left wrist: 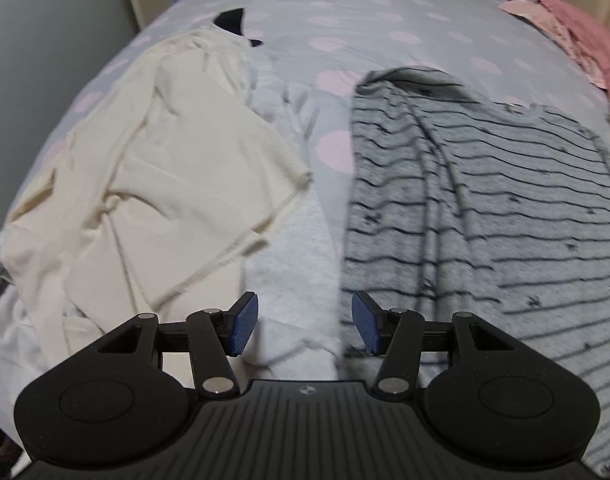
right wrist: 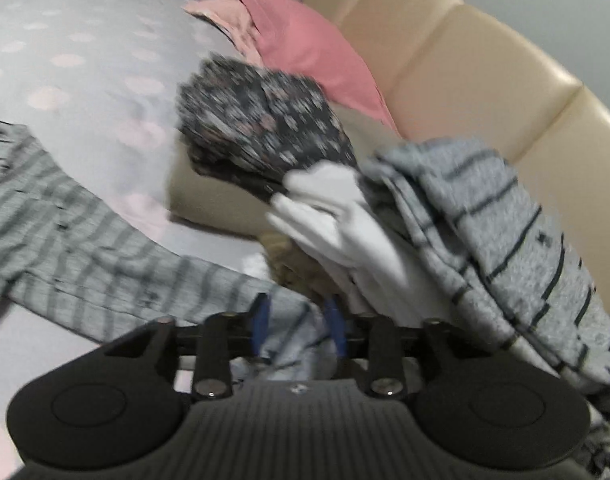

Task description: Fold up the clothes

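Observation:
A grey striped garment [left wrist: 485,200] lies spread on the right of the bed, blurred at its left edge. A cream garment [left wrist: 165,184] lies crumpled on the left, over a white fleecy cloth [left wrist: 289,248]. My left gripper [left wrist: 305,324] hovers open above the strip between them, with nothing between its blue pads [left wrist: 243,328]. In the right wrist view the striped garment [right wrist: 85,248] trails across the bed to my right gripper [right wrist: 297,326]. Its jaws stand apart, with a loose fold of that striped cloth between them.
A pile rises just ahead of the right gripper: a dark floral garment [right wrist: 261,128], a white one [right wrist: 345,220] and another grey striped piece [right wrist: 505,232]. Pink clothes [right wrist: 305,48] lie against the beige padded headboard [right wrist: 485,80]. The sheet [left wrist: 345,20] is grey with pink dots.

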`<move>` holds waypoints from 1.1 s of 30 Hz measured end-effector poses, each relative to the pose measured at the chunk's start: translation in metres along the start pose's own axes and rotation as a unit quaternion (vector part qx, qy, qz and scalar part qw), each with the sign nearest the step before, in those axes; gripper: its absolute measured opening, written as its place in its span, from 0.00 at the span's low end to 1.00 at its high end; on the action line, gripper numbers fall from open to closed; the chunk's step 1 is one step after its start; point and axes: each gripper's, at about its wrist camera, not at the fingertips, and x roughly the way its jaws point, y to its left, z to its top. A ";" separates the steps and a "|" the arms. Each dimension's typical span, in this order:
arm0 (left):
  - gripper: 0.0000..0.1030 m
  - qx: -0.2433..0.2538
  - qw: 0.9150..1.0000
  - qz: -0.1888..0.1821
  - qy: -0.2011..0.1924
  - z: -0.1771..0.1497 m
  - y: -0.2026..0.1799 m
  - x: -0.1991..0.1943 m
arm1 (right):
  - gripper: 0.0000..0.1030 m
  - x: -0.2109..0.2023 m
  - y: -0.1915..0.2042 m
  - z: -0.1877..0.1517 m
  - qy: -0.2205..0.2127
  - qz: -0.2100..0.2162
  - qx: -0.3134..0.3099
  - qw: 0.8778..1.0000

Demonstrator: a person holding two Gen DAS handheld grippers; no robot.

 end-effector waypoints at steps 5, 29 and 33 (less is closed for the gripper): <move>0.49 0.011 0.999 -0.033 0.024 -0.019 -0.011 0.002 | 0.44 -0.023 0.039 -0.003 -0.014 0.048 -0.033 0.998; 0.02 0.039 0.993 -0.023 0.109 -0.077 -0.030 0.016 | 0.48 -0.045 0.101 -0.007 -0.052 0.094 -0.130 0.986; 0.02 0.032 0.997 -0.039 0.064 -0.061 -0.028 -0.019 | 0.50 -0.046 0.101 -0.010 -0.050 0.096 -0.135 0.985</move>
